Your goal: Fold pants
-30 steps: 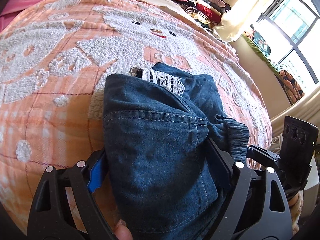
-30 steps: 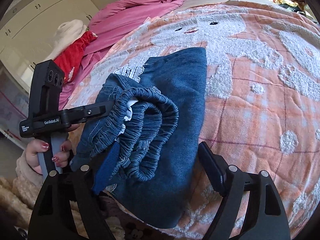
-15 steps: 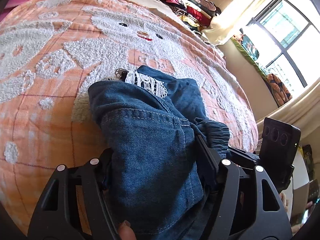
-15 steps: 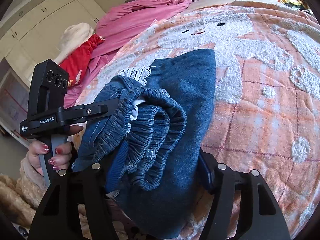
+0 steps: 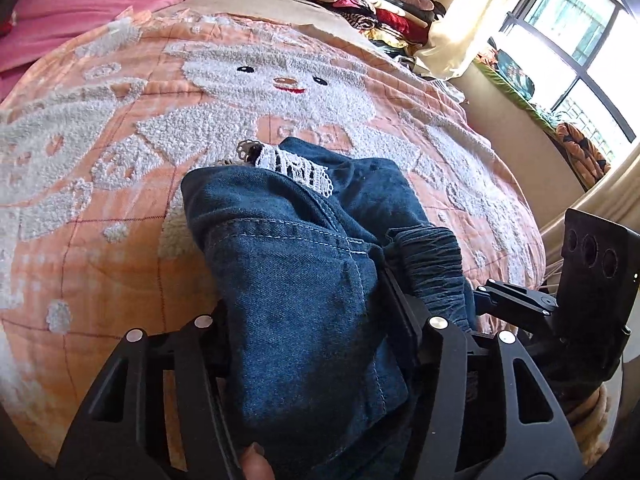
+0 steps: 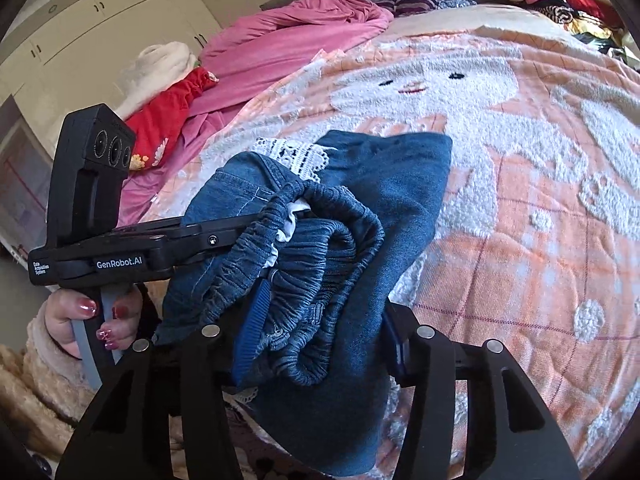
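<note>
The folded blue denim pants [image 5: 304, 264] with white lace trim [image 5: 296, 168] lie at the near edge of the orange bed cover [image 5: 120, 184]. My left gripper [image 5: 316, 316] is shut on the folded bundle's left part. My right gripper [image 6: 320, 320] is shut on the gathered elastic waistband [image 6: 320, 248] end of the same pants [image 6: 384, 184]. The left gripper's body shows in the right wrist view [image 6: 120, 252], held by a hand. The right gripper's body shows in the left wrist view [image 5: 576, 292].
A pink blanket [image 6: 288, 36] and red garment [image 6: 168, 112] lie at the bed's far left. A stack of folded clothes [image 5: 372, 4] sits at the far end. A window [image 5: 580, 40] is on the right; white cabinets [image 6: 80, 20] on the left.
Both grippers closed in tighter around the pants bundle and lifted it slightly at the bed's near edge. The views tilted up, showing more of the far bed.
</note>
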The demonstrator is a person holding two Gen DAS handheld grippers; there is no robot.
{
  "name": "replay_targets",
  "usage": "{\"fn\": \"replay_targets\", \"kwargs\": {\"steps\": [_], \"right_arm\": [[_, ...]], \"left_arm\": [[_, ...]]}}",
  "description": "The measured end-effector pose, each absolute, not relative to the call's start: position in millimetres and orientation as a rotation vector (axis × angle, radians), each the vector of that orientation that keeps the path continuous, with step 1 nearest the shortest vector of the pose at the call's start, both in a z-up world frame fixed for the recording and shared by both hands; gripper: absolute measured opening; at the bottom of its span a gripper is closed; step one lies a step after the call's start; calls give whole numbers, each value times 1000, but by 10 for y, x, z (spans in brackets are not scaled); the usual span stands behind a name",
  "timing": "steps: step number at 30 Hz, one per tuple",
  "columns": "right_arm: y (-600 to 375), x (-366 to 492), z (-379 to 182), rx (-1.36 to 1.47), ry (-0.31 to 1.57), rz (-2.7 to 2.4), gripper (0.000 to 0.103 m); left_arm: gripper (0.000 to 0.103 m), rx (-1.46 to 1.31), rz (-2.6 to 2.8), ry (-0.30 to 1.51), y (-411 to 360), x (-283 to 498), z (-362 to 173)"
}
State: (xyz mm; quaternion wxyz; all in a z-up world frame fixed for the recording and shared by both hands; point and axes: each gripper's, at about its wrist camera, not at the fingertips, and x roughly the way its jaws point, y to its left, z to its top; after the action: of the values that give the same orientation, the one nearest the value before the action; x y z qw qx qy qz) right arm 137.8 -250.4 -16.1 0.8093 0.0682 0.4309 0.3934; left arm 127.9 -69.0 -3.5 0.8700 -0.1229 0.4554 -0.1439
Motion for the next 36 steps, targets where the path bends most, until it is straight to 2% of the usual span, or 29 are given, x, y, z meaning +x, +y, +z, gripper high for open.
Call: {"fn": "replay_targets", "kwargs": {"steps": [16,27,36], "right_arm": [[-2299,1792,191,102,821,838,49],[-2107,2179,162,82,827,809,49],[-2072,2331,-44,75,888,780,49]], "left_arm": [[49,-241,-305,862,-512,1635,363],[49,-257,-282,861,-350,2022,318],[49,-251,-261,896,-319,2146,86]]}}
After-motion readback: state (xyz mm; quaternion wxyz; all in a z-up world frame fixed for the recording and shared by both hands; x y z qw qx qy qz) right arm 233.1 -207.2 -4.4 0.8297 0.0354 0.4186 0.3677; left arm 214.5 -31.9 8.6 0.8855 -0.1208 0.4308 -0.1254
